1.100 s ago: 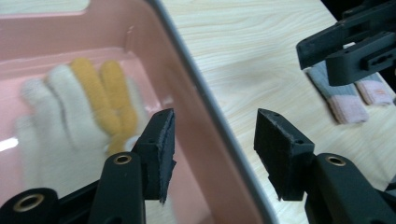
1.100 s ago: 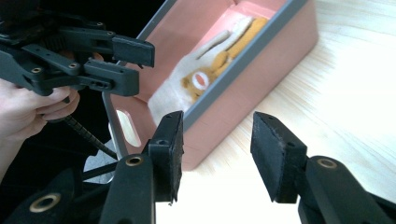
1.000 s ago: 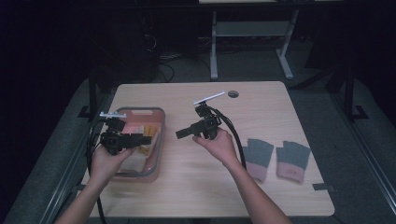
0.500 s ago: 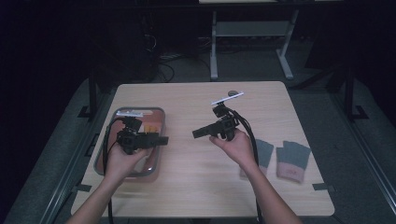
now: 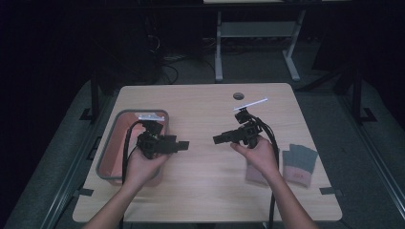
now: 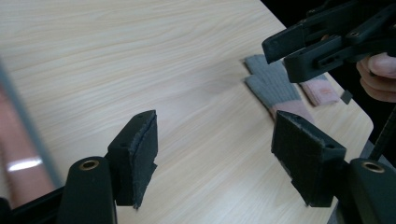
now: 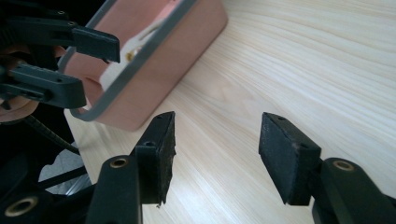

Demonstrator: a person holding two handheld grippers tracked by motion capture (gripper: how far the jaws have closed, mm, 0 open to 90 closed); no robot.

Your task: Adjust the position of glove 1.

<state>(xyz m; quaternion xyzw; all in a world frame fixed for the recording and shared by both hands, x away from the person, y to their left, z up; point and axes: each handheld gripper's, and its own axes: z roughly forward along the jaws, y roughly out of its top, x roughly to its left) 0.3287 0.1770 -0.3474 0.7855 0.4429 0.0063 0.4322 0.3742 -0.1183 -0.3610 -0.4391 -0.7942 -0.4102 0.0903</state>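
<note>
Over the middle of the wooden table (image 5: 200, 191), two hand-held grippers face each other with a gap between them. My left gripper (image 5: 184, 144) points right, just off the edge of a pink bin (image 5: 113, 152) with a grey rim. Its pads (image 6: 138, 156) stand wide apart with nothing between them. My right gripper (image 5: 218, 139) points left, and its fingers (image 7: 287, 156) are also spread and empty. The left gripper view shows the right gripper (image 6: 327, 37) at the top right. In the right gripper view, the left gripper (image 7: 56, 60) sits beside the bin (image 7: 154, 60).
Grey knit gloves with pink cuffs (image 5: 299, 162) lie on the table at the right, one partly under the right hand; the gloves (image 6: 275, 88) also show in the left gripper view. A round cable hole (image 5: 239, 96) sits near the far edge. Dark floor and a desk frame lie beyond.
Both grippers have shifted to the right. The left one left its place over the bin and now sits past the bin's right edge; the right one moved back toward the gloves.
</note>
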